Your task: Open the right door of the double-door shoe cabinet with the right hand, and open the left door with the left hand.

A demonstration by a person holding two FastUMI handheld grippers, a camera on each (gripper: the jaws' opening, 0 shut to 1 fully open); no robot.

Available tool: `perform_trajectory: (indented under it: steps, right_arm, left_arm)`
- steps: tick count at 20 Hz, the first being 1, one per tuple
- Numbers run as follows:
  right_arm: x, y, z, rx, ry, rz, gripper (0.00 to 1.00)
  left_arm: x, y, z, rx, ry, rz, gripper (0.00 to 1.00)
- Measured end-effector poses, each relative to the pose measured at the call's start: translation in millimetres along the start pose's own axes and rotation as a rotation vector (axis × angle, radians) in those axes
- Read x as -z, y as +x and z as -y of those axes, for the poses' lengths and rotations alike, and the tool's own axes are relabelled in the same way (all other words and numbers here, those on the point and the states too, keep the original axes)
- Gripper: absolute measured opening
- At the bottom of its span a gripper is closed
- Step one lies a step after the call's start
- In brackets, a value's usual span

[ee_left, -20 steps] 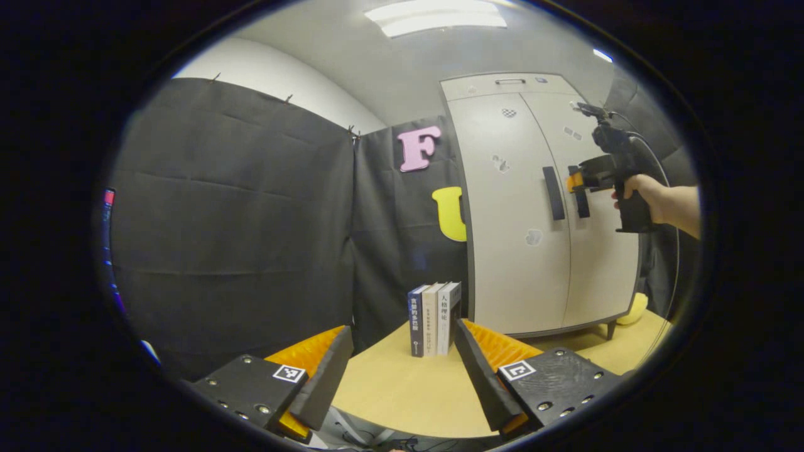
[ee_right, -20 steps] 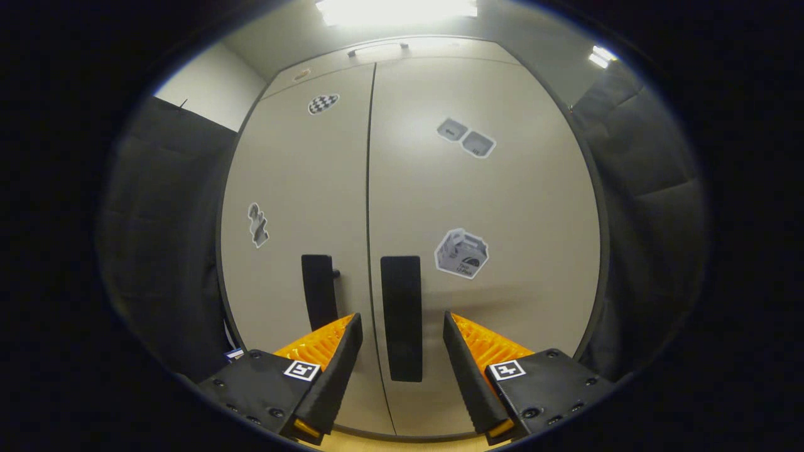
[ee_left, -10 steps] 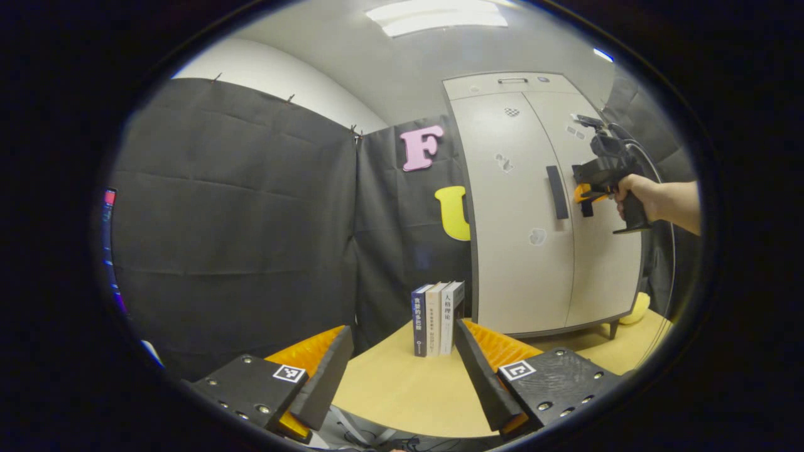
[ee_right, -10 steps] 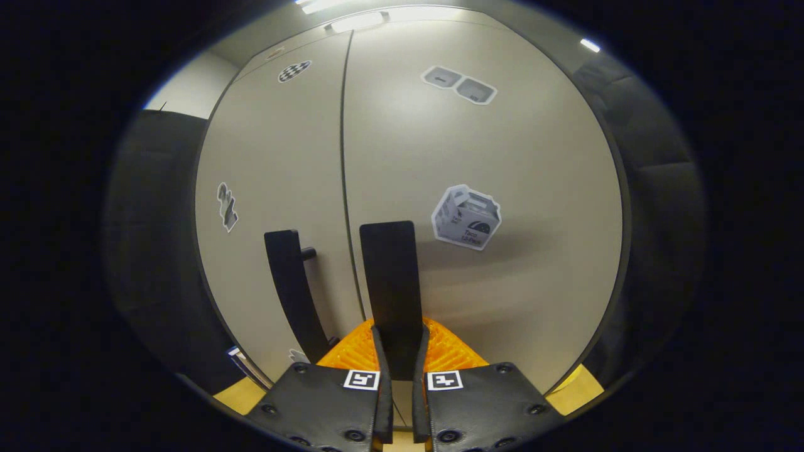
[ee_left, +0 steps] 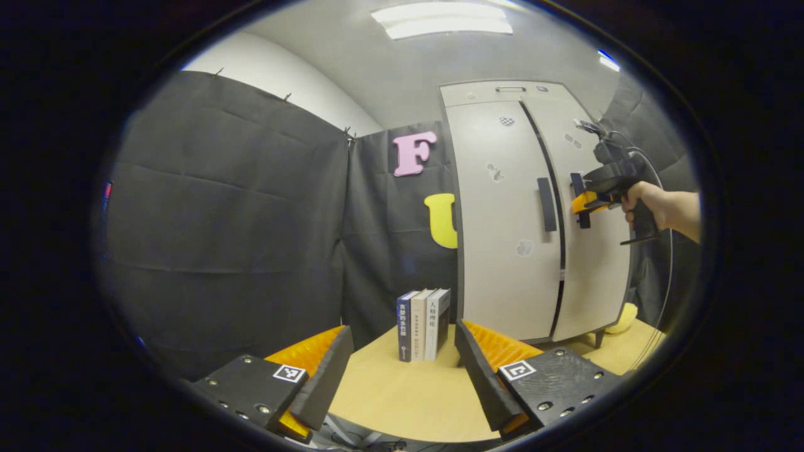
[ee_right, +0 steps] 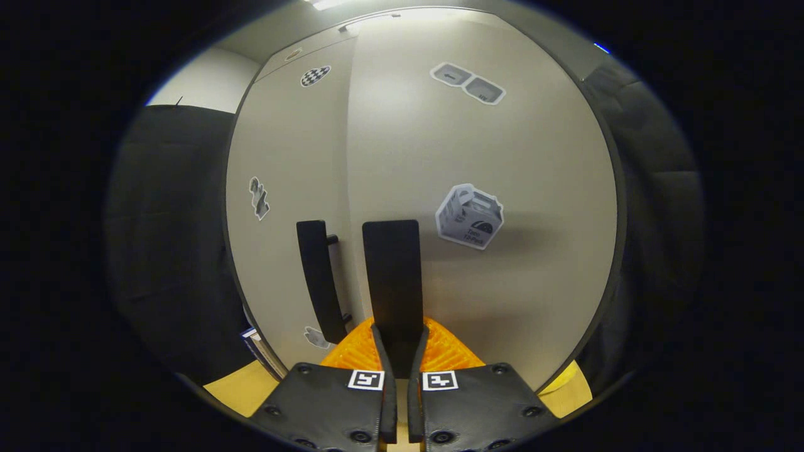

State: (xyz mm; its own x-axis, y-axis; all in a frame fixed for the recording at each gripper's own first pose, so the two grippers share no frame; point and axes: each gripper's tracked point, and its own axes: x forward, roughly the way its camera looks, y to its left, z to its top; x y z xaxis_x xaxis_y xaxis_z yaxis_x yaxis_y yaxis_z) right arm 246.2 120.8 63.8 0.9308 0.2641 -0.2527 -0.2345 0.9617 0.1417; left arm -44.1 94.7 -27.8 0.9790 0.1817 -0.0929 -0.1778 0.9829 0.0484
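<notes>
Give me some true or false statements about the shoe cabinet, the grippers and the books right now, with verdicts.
1. The right hand-held gripper is clamped on the right door's handle. True.
2. The right door is cracked open, with a dark gap beside the left door. True.
3. The left hand-held gripper holds the left handle. False: it is open, away from the cabinet.
4. The books lie flat on the table. False: they stand upright.
5. The left door is wide open. False: it looks closed.

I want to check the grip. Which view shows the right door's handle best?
The right gripper view: the right door's handle stands close, the right gripper shut on it. In the left gripper view, the handle looks small and far.
</notes>
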Motion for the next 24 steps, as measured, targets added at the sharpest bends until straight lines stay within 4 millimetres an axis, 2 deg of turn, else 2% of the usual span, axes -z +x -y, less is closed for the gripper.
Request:
perform_trajectory:
  steps: [5, 11, 13, 16, 21, 24]
  right_arm:
    - [4, -33, 5, -0.025, -0.010, -0.011, 0.08]
    - [7, -74, 19, -0.050, -0.026, -0.027, 0.08]
    - [9, -75, 20, -0.050, -0.041, -0.033, 0.08]
    - [11, -90, 27, -0.067, -0.034, -0.027, 0.08]
    - [10, -100, 38, -0.084, -0.008, -0.012, 0.08]
    - [10, -105, 42, -0.093, -0.010, -0.026, 0.08]
  left_arm:
    - [-7, -4, 24, 0.064, 0.008, 0.016, 0.95]
    - [-9, -8, 46, 0.121, -0.007, 0.024, 0.96]
    - [-11, -9, 57, 0.142, -0.005, 0.024, 0.96]
    - [-15, -9, 71, 0.175, -0.002, 0.034, 0.95]
    - [-7, -9, 97, 0.217, -0.007, 0.015, 0.96]
    - [-6, -10, 120, 0.253, -0.022, 0.006, 0.96]
